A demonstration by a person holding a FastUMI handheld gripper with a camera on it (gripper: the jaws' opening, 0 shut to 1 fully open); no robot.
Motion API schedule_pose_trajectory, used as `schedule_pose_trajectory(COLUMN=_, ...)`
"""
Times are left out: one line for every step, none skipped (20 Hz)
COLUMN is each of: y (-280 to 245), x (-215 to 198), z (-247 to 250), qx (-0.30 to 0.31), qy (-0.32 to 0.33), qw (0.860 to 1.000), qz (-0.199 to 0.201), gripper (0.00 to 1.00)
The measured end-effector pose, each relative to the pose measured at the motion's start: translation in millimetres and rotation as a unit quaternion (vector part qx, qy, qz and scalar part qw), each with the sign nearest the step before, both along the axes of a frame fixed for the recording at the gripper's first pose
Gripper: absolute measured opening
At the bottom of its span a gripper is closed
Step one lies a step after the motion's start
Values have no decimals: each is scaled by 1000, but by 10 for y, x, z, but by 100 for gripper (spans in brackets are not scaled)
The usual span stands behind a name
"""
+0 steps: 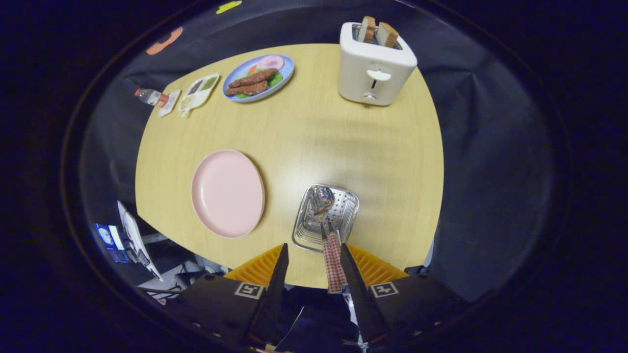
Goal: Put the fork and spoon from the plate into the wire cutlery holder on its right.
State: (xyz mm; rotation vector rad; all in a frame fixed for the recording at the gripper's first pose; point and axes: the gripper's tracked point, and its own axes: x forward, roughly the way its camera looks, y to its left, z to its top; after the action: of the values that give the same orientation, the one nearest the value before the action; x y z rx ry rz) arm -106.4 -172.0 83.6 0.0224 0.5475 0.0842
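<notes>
the jaws (pixel 311 264) stand wide and empty above the desk (pixel 343 147), likely because the fork and spoon (pixel 332 250) already stand in the wire cutlery holder (pixel 343 206) just ahead, right of the bare pink plate (pixel 227 192).

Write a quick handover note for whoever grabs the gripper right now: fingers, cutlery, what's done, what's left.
Gripper: open, holding nothing, fingers either side of the checkered handles.
Pink plate: bare, left of the wire holder.
Two pieces of cutlery stand in the holder, heads down; I can't tell fork from spoon.
Done: both pieces appear to be off the plate and in the holder.
Left: probably just back the gripper away without knocking the handles.
</notes>
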Motion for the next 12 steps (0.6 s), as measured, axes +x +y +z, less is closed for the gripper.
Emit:
schedule_pose_trajectory(y=52, x=-47, z=51, qx=7, qy=-21, qw=1000, qz=2, gripper=70)
schedule_pose_trajectory(y=88, x=-95, z=101, qx=13, qy=-40, qw=999, qz=-1, gripper=77)
schedule_pose_trajectory(y=127, x=-138, z=150, qx=18, qy=-60, qw=998, qz=-6, gripper=81)
schedule_pose_trajectory(y=171, x=-209, z=236, qx=22, qy=-83, qw=996, qz=-9, gripper=85)
schedule_pose_trajectory(y=211, x=-256, z=305, qx=22, qy=-107, qw=994, qz=-13, gripper=89)
schedule_pose_trajectory(y=252, x=-295, z=397, qx=19, qy=-133, qw=991, qz=-19, gripper=92)
schedule_pose_trajectory(y=302, x=-349, z=476, qx=18, qy=-161, qw=986, qz=-26, gripper=94)
schedule_pose_trajectory(y=397, x=-434, z=574, qx=22, qy=-188, qw=982, qz=-26, gripper=96)
schedule_pose_trajectory(y=497, x=-511, z=628, qx=22, qy=-205, qw=978, qz=-27, gripper=97)
schedule_pose_trajectory(y=540, x=-551, z=659, qx=15, qy=-221, qw=975, qz=-33, gripper=97)
schedule_pose_trajectory(y=616, x=-623, z=750, qx=7, qy=-245, qw=969, qz=-35, gripper=97)
schedule_pose_trajectory(y=671, x=-676, z=836, qx=-2, qy=-266, qw=963, qz=-39, gripper=97)
